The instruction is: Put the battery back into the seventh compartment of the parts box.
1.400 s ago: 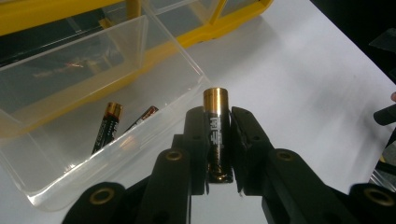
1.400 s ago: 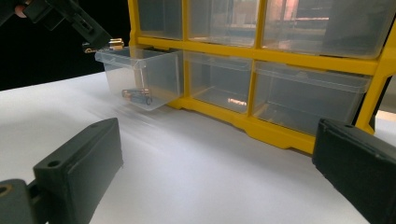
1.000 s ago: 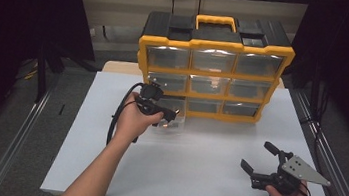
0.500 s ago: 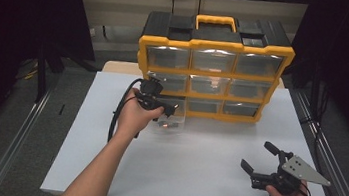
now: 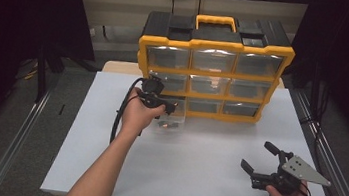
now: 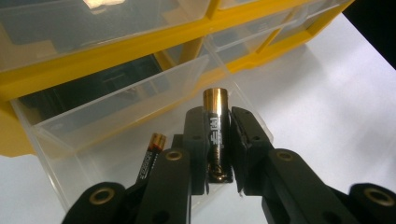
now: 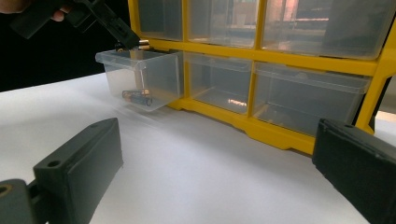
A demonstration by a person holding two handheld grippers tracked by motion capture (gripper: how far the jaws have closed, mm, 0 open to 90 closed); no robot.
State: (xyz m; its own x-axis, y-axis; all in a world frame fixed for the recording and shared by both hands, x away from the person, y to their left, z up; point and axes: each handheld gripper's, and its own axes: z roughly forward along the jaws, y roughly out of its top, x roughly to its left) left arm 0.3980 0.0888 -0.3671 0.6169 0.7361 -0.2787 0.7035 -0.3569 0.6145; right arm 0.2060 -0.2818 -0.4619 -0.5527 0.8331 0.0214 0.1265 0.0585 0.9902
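High view: fixed above the person's side of the white table (image 5: 193, 176), facing forward and down; far off, takes in the whole tabletop, the yellow drawer cabinet (image 5: 214, 67) at the back and both forearms.

Left gripper view: rides on the left gripper (image 6: 218, 140), looks along its jaws; very near, steeply down into the pulled-out clear drawer (image 6: 121, 116), cabinet front across the top.

Right gripper view: rides on the right gripper (image 7: 215, 172), low over the table, facing level at the cabinet's lower rows from well apart.

Shared: all three views take in the clear drawer and cabinet front; the right gripper view also catches the left gripper over the drawer.
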